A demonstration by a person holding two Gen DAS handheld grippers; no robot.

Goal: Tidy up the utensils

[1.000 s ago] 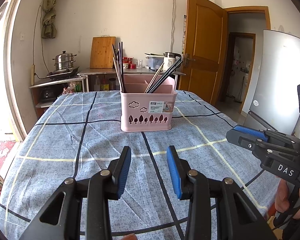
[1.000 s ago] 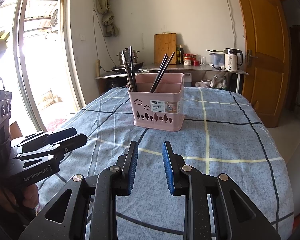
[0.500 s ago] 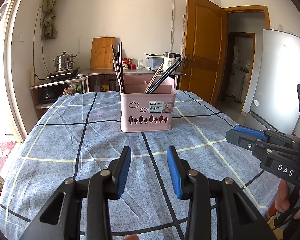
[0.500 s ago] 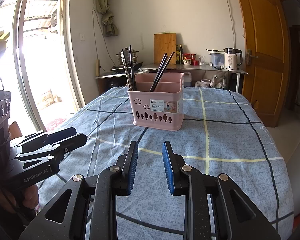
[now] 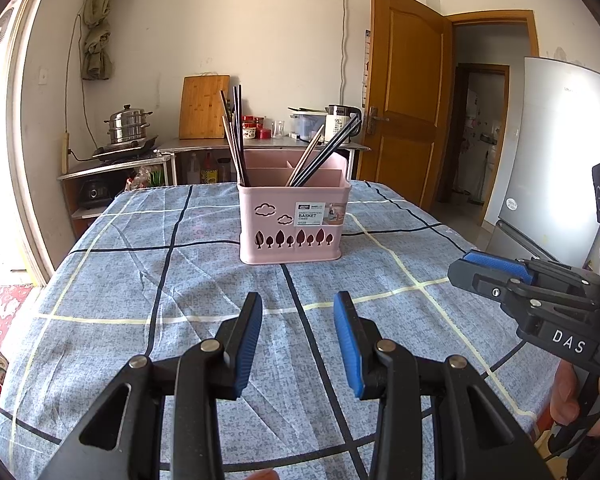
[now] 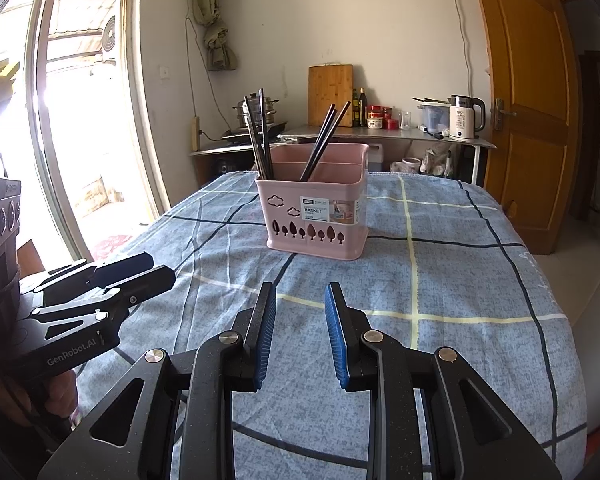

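Two tongs, both mine, both hovering over the near end of the table (image 5: 100, 280). Left tongs (image 5: 298, 322): blue pads (image 5: 249, 340) apart, nothing between them, just blue checked cloth underneath. Right tongs (image 6: 300, 312): same story, pads (image 6: 336, 336) apart with a slightly narrower gap, nothing gripped. Each one shows up in the other's camera: right tongs at the right edge of the left view (image 5: 496, 276), left tongs at the left edge of the right view (image 6: 140, 272). From those side angles I can't judge the gap.

Pink basket (image 5: 294, 220) stands upright on the cloth past both tongs, well apart from the tips, roughly mid-table. Tree cutouts along the bottom, cloud cutouts and a label on the front. Dividers inside. One bunch of dark chopsticks (image 5: 234, 136) stands near-vertical in the left front compartment. A second bunch of chopsticks (image 5: 324, 156) leans right out of the middle; one of those is light wood, the rest black. Can't tell exactly which compartment the leaning ones sit in.

Background: counter with cutting board (image 5: 203, 106), steamer pot (image 5: 128, 125), kettle (image 6: 464, 117). Wooden door (image 5: 406, 92) on the right.
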